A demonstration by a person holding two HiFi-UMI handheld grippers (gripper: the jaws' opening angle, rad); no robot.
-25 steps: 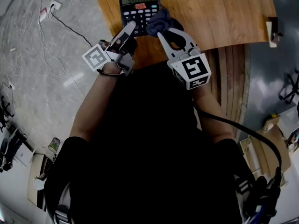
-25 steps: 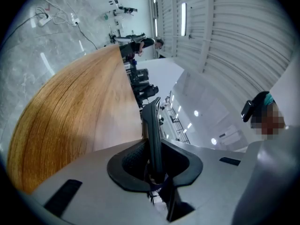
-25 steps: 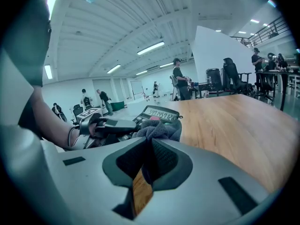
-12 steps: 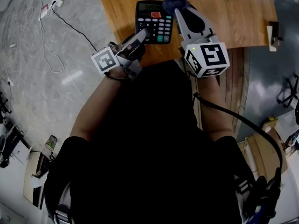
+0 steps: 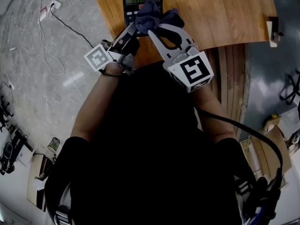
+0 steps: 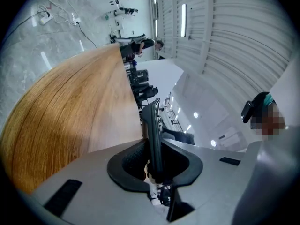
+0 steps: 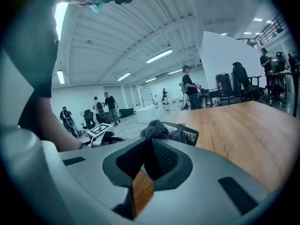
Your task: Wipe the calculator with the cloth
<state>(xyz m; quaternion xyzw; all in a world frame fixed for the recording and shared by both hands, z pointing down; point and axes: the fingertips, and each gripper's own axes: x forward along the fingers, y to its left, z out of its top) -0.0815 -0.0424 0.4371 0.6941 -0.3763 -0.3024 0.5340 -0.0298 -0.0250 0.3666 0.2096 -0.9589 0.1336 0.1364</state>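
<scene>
A black calculator point(image 5: 140, 1) lies on the wooden table point(image 5: 220, 13), near its front edge. My left gripper point(image 5: 132, 30) is shut on the calculator's near left edge. In the left gripper view that edge point(image 6: 153, 125) stands as a thin black strip clamped in my left gripper point(image 6: 152, 150). The dark blue cloth point(image 5: 152, 14) is bunched over the keypad, and only the display shows past it. My right gripper point(image 5: 154, 27) is shut on the cloth. In the right gripper view the cloth point(image 7: 157, 129) bulges out of my right gripper point(image 7: 151, 149), with the calculator's display point(image 7: 188, 135) just beyond.
The table's curved front edge runs just under both grippers. A small bracket point(image 5: 274, 31) sits at the table's right edge. Cables and a power strip point(image 5: 52, 5) lie on the floor at the left. People and chairs stand far off in the hall point(image 7: 190, 86).
The right gripper carried the cloth to the calculator's far right corner, then back over the keypad. The left gripper kept its hold on the calculator's edge.
</scene>
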